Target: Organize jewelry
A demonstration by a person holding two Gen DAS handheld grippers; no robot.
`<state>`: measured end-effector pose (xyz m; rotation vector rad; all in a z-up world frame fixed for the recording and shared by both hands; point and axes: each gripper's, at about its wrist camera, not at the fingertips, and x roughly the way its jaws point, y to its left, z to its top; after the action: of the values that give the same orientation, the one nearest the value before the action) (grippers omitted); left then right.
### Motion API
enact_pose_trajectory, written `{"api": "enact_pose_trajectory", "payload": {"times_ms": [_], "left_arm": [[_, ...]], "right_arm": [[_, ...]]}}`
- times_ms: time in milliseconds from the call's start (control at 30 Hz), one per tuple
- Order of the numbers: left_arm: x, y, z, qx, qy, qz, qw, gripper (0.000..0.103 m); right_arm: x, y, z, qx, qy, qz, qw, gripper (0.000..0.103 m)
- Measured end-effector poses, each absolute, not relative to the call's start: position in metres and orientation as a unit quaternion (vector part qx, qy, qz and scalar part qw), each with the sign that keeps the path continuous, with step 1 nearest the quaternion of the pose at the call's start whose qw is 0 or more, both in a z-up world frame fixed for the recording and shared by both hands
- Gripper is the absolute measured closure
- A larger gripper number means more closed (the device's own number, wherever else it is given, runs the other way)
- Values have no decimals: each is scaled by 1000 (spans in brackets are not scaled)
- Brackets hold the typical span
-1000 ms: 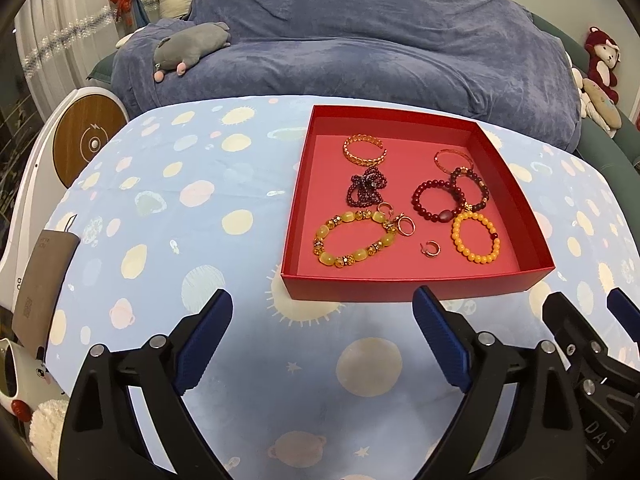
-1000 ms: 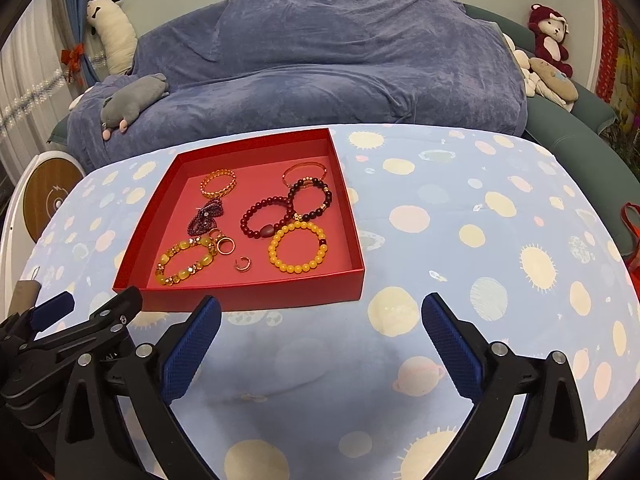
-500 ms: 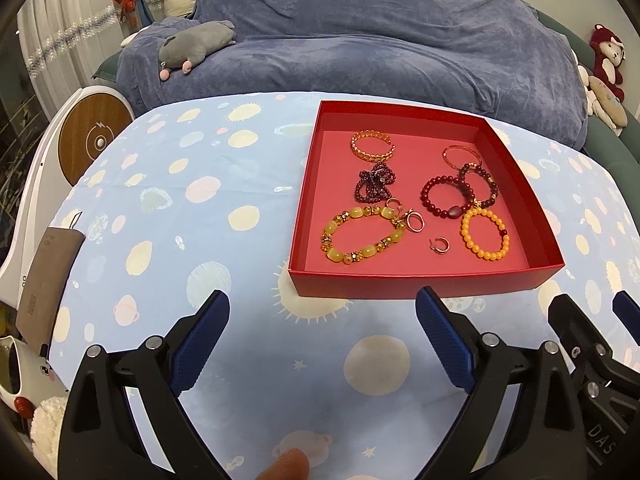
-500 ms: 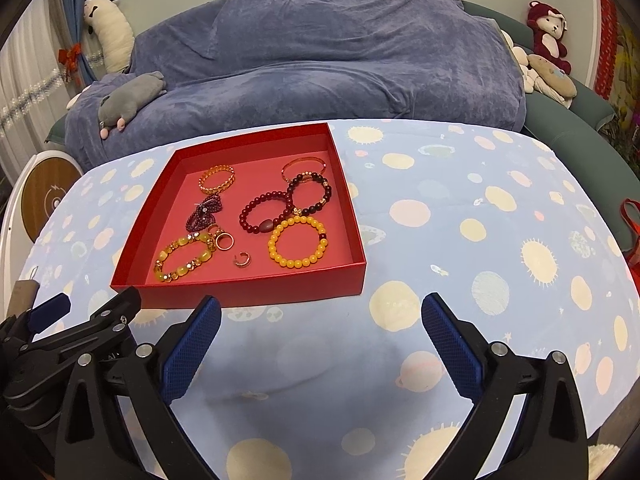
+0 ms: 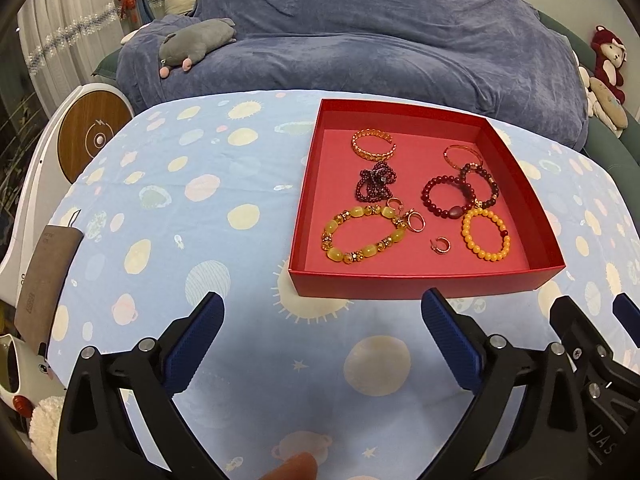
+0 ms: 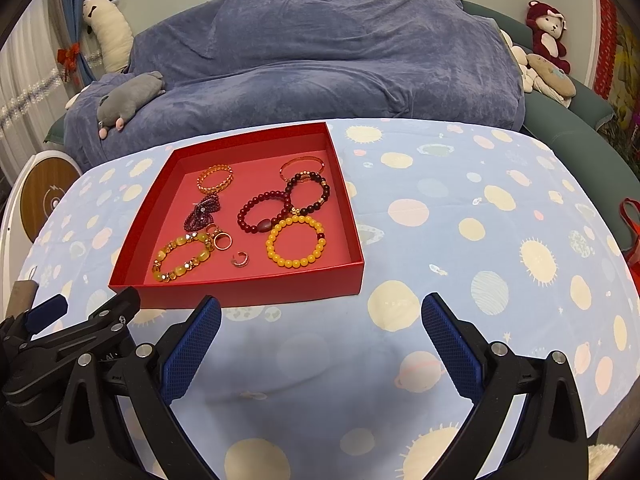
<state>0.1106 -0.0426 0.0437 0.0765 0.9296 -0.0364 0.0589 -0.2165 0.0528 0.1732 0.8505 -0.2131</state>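
A pale blue tablecloth printed with suns and planets (image 5: 200, 208) carries a shallow red cardboard tray (image 5: 416, 282) holding beaded bracelets, bangles and rings. The left gripper (image 5: 322, 308), jaws just widening, and right gripper (image 6: 320, 312) both hover spread before it, empty.

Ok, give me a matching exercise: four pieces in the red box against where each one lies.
1. orange bead bracelet
2. yellow stone bracelet
3. gold chain bangle
4. small hoop earring

a. far left of the red box
b. near right
c. near left
d. near wall, between the two pale bracelets

Pairs: 1-b, 2-c, 3-a, 4-d
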Motion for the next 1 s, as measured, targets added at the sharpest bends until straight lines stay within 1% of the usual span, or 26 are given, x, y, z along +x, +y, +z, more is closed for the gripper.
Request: {"api": "enact_pose_trajectory", "payload": {"times_ms": [1000], "left_arm": [[114, -43, 40, 39, 451, -16, 892, 7]], "right_arm": [[60, -220, 51, 82, 410, -103, 903, 6]]}}
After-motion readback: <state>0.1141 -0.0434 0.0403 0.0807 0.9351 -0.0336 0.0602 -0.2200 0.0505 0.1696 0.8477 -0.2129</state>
